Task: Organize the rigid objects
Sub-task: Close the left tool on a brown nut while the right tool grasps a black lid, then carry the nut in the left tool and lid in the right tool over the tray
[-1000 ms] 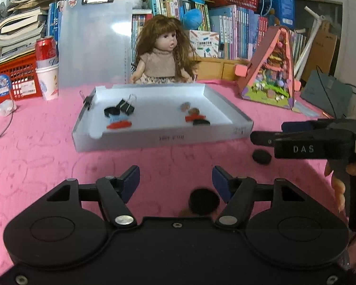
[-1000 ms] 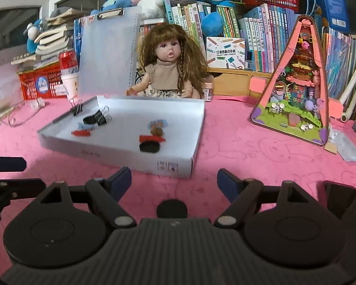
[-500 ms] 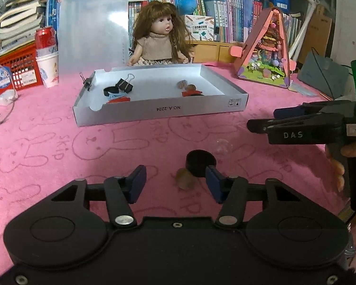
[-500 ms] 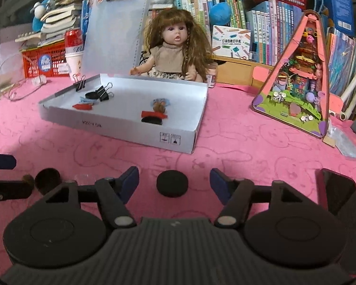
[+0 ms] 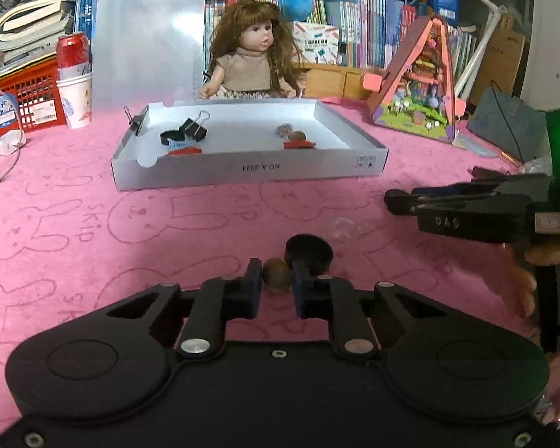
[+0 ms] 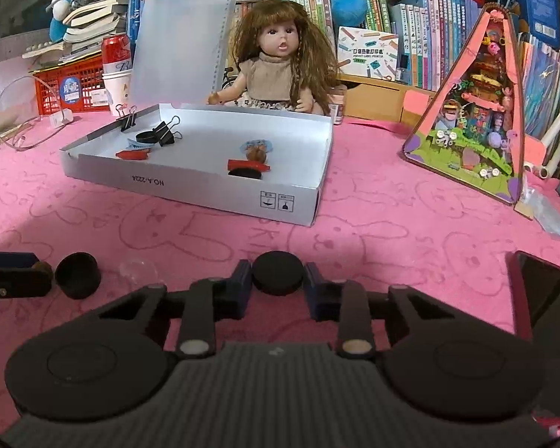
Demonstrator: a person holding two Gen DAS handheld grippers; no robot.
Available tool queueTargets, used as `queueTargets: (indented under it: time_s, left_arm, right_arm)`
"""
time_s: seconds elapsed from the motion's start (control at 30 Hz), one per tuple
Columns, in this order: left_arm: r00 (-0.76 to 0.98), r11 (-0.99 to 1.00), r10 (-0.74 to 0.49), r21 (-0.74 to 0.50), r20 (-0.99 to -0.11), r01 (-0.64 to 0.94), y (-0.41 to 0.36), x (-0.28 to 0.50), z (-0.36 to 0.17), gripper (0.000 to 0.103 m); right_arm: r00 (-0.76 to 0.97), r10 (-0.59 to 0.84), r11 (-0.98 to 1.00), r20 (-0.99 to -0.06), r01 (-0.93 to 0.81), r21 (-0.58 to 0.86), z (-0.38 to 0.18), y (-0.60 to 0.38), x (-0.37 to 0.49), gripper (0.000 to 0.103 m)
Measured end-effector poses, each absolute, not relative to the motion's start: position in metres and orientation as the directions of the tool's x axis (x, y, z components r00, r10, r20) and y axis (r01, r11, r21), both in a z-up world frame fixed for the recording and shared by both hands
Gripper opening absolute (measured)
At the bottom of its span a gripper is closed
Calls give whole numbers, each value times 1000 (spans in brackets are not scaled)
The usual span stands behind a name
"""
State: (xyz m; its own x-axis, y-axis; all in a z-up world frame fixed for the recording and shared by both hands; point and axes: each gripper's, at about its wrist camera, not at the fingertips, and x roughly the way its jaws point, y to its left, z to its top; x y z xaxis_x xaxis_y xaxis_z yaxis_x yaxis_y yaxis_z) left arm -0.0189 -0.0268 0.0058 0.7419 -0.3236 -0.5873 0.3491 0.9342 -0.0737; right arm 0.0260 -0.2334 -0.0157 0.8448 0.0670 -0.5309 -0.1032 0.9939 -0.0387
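Observation:
My left gripper (image 5: 276,280) is shut on a small brown nut-like piece (image 5: 277,279) on the pink cloth. A black cup-like cap (image 5: 308,251) stands just beyond it, with a clear dome (image 5: 342,228) to its right. My right gripper (image 6: 278,280) is shut on a black disc (image 6: 277,273) on the cloth. The white box tray (image 5: 250,167) lies ahead and holds binder clips (image 5: 194,128), red pieces and other small items. The left gripper's tip (image 6: 15,274) shows at the left edge of the right wrist view, next to the black cap (image 6: 77,274).
A doll (image 5: 252,63) sits behind the tray. A pink triangular toy house (image 5: 422,86) stands at the right. A clear clipboard (image 5: 145,33), a red can on paper cups (image 5: 72,78) and a red basket (image 5: 22,100) are at the left. A phone (image 6: 541,295) lies by my right gripper.
Both grippers have closed: the left on the brown piece, the right on the black disc. Both moved slightly forward over their objects.

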Motion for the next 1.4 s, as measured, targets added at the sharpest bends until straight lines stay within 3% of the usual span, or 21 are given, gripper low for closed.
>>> queueTargets:
  time_s: [0.4, 1.13, 1.4]
  left_arm:
    - [776, 946, -310, -100, -549, 307, -21, 1, 32, 16]
    - [820, 969, -226, -38, -525, 243, -18, 66, 50, 16]
    - [803, 964, -267, -143, -533, 226, -1, 106, 56, 16]
  right_arm:
    - [860, 106, 993, -500, -115, 14, 5, -228, 24, 34]
    - [858, 118, 993, -500, -90, 79, 27, -216, 61, 35]
    - [849, 116, 992, -516, -72, 103, 31, -219, 84, 35]
